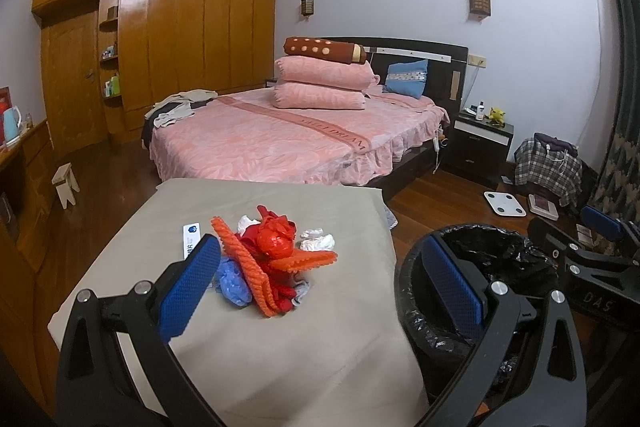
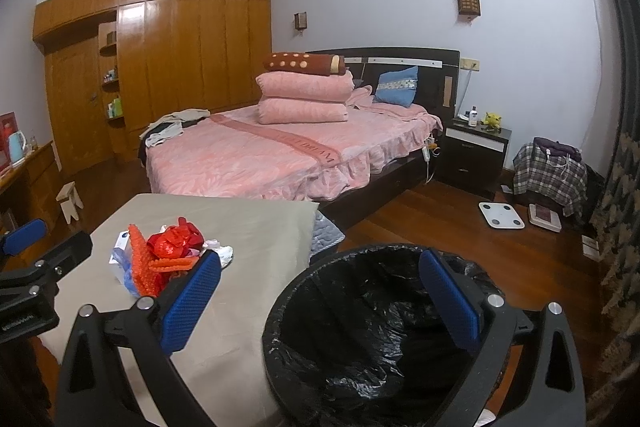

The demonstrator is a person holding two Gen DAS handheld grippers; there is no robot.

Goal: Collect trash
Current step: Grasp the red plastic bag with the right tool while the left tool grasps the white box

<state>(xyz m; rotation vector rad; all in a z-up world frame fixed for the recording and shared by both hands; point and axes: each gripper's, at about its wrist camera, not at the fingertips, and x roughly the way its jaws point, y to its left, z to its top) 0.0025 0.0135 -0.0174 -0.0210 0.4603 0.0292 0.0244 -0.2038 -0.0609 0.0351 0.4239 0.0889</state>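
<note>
Both grippers gape empty: left gripper [image 1: 320,291] faces the trash pile [image 1: 276,259], right gripper [image 2: 320,291] hangs over the bin [image 2: 360,327] (liner open). Best pinch the top red bag first.

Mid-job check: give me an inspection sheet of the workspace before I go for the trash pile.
Surface: grey cloth-covered table, lying flat.
Job's things: trash pile near the table's middle: red plastic bag, orange foam netting, blue bag, white tissues; white packet beside it. Black-lined bin stands off the table's right edge; nothing clearly visible inside.
Clutter: nothing seen beyond the pile.
Grippers: left claw open, empty, short of the pile; right claw open, empty, over the bin's rim.
Cables: white cord hangs at the bedside, away from the table.
Surroundings: pink bed, wardrobe, nightstand, scale on the floor.
</note>
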